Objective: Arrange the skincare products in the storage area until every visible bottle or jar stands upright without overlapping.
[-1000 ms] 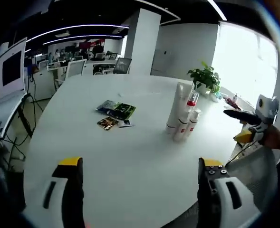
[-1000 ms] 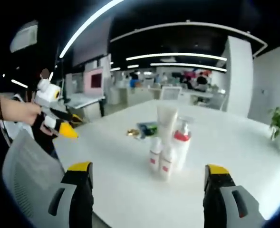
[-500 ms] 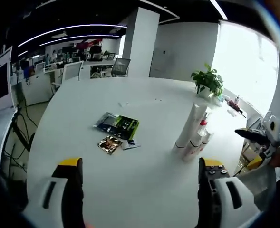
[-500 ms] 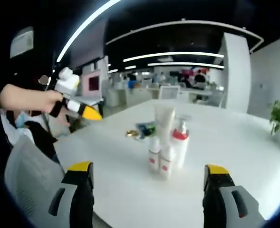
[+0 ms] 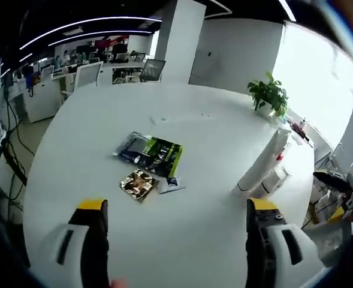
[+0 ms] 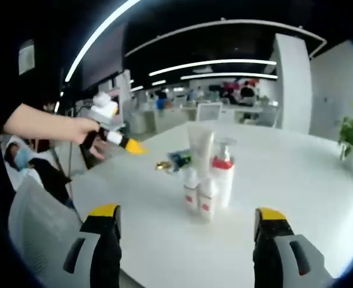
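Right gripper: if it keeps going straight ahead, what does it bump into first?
Probably the two small white bottles at the front of the upright cluster; they sit about midway between the open jaws of the right gripper. Bare white table lies before them. Depth is hard to judge.

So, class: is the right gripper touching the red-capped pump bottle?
Apart. In the right gripper view, the open right gripper sits short of the red-capped pump bottle, with bare white table between them.
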Tool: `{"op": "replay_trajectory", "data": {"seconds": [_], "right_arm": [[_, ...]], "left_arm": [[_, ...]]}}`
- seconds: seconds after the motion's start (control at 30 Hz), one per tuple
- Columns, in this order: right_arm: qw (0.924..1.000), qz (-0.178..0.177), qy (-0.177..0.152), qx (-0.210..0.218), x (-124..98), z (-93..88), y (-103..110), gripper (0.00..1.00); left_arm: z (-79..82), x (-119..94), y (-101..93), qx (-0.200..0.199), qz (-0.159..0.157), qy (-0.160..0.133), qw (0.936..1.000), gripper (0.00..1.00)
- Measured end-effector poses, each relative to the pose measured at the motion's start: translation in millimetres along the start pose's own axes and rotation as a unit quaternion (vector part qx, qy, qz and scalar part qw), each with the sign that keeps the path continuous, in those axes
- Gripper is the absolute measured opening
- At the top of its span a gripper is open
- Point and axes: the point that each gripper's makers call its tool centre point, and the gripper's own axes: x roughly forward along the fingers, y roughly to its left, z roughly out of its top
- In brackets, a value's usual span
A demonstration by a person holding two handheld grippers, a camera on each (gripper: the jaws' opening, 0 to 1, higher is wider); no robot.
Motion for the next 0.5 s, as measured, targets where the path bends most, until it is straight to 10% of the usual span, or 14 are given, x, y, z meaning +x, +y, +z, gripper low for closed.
{"op": "replay_trajectory", "data": {"seconds": [0.5], "right_arm": [[0.9994, -0.003, 0.036, 0.002, 4, -13.1, -1, 0.89]], "left_arm": [[7.5, 74, 45.0, -0.102, 0.010, 0.022, 0.9945, 0.77]]}}
